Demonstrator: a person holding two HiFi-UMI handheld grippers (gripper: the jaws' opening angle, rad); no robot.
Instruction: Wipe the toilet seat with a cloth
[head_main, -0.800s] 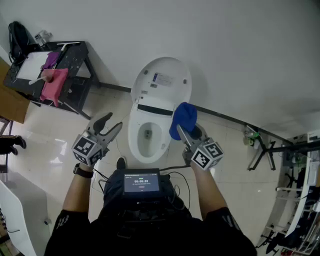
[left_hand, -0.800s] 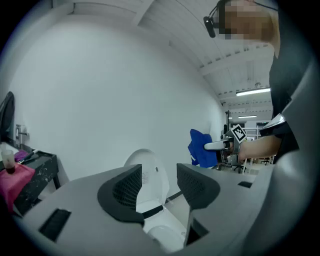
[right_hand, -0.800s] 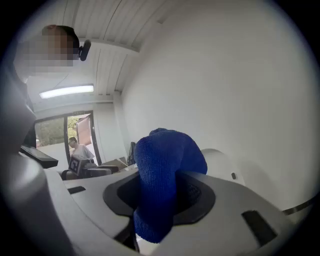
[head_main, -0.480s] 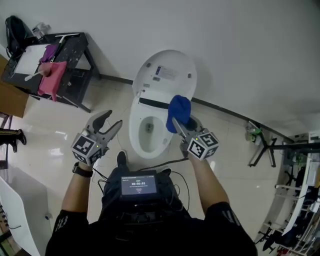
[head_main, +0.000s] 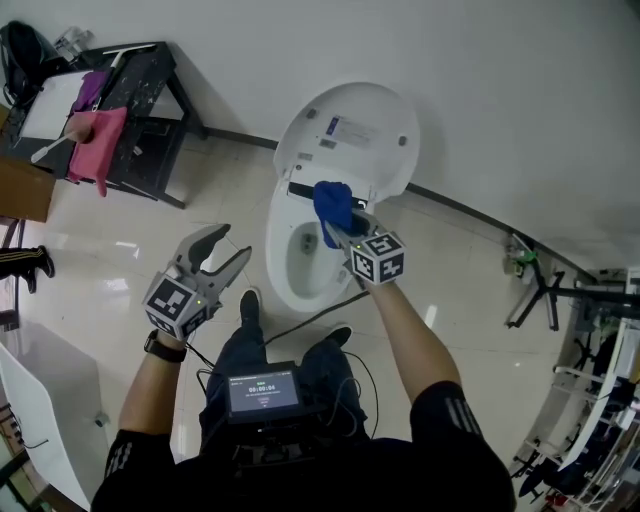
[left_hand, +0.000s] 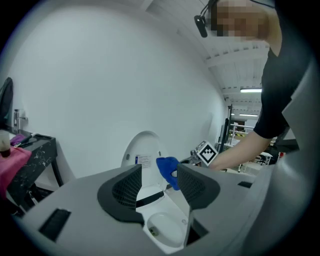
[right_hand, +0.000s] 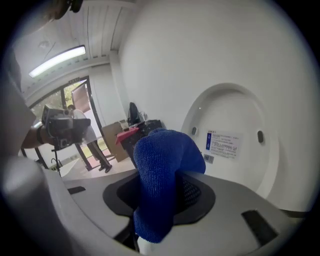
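A white toilet stands against the wall with its lid raised. My right gripper is shut on a blue cloth and holds it over the back of the toilet seat, near the hinge. In the right gripper view the blue cloth fills the jaws, with the lid behind it. My left gripper hangs open and empty to the left of the bowl. From the left gripper view, the toilet, the blue cloth and the right gripper show beyond the open jaws.
A black table at the upper left carries a pink cloth and a purple one. A black cable runs along the floor by the toilet base. A black stand and racks sit at the right.
My right gripper has carried the blue cloth forward and left, from beside the bowl's right rim to over the back of the seat. The left gripper has hardly moved.
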